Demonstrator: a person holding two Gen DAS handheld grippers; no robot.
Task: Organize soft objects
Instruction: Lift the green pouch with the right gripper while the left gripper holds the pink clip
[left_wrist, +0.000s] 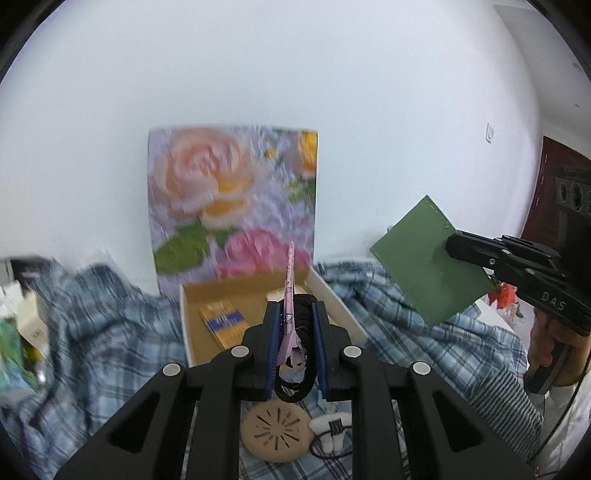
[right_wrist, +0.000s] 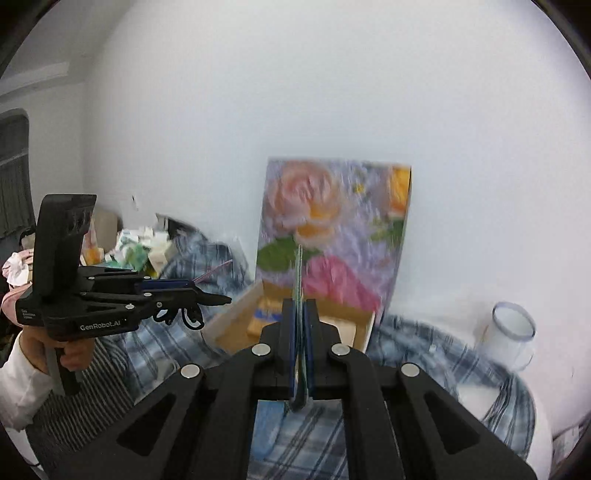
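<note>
Left tongs: closed on a pink hair clip with a small cartoon print, together with a black hair tie whose loop hangs below the pads. The clip's tip stands up between the fingers, over the open box.

Right tongs: closed flat on a green cloth, seen edge-on in the right wrist view as a thin strip rising between the pads. The left wrist view shows its broad face, a plain green rectangle with stitched edges, held in the air to the right of the box.

Legible writing: "DAS" on the right tool body in the left wrist view; "GenRobot.AI" on the left tool body in the right wrist view. A smaller label above it is too small to read.

The box is cardboard-lined with white walls, its floral lid raised against the wall. Inside lie a blue-and-yellow packet, print unreadable, and a pale item at the back.

The box sits on a blue plaid cloth. Only the left wrist view shows, near the cloth's front edge, a round tan slotted disc and a white item with a black cord beside it. Only the right wrist view shows a clear plastic cup at the cloth's right edge, and a clutter of cartons at the far left, blurred.
</note>
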